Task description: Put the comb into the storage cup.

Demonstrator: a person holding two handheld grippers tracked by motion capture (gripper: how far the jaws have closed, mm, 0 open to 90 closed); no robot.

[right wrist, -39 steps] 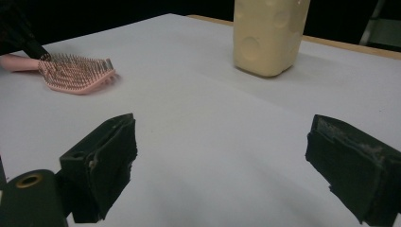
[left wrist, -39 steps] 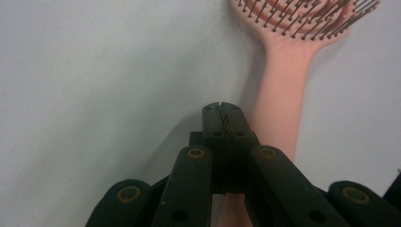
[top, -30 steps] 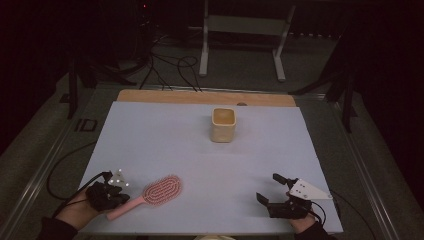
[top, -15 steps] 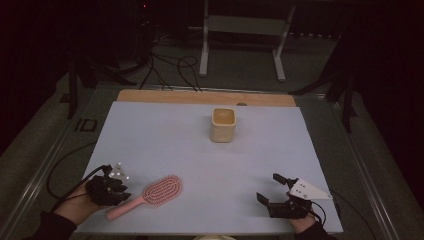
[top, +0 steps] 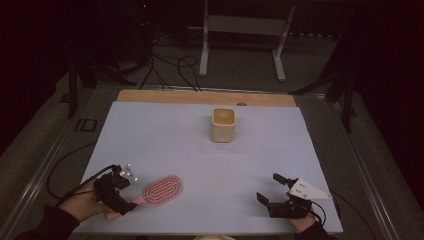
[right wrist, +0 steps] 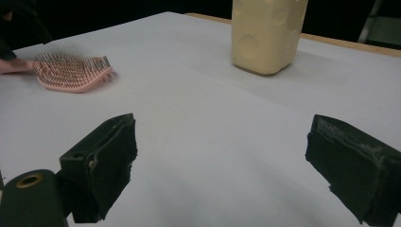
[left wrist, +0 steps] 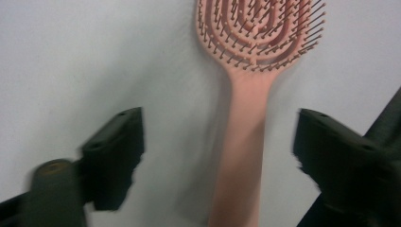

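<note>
A pink hairbrush lies bristles up on the white sheet at the front left. My left gripper is at its handle. In the left gripper view the handle runs between the two jaws with a gap on each side. The jaws have just been opening and my left gripper is open. My right gripper rests open at the front right with nothing between its jaws. From there it looks across at a cream cup and the hairbrush. The cup stands upright mid-table, towards the back.
The white sheet covers most of the table, with a wooden strip along the far edge. Beyond it are a metal stand and cables on the floor.
My left gripper has let go of the brush handle and drawn back a little to the left. The brush lies where it was. The right gripper has not moved.
</note>
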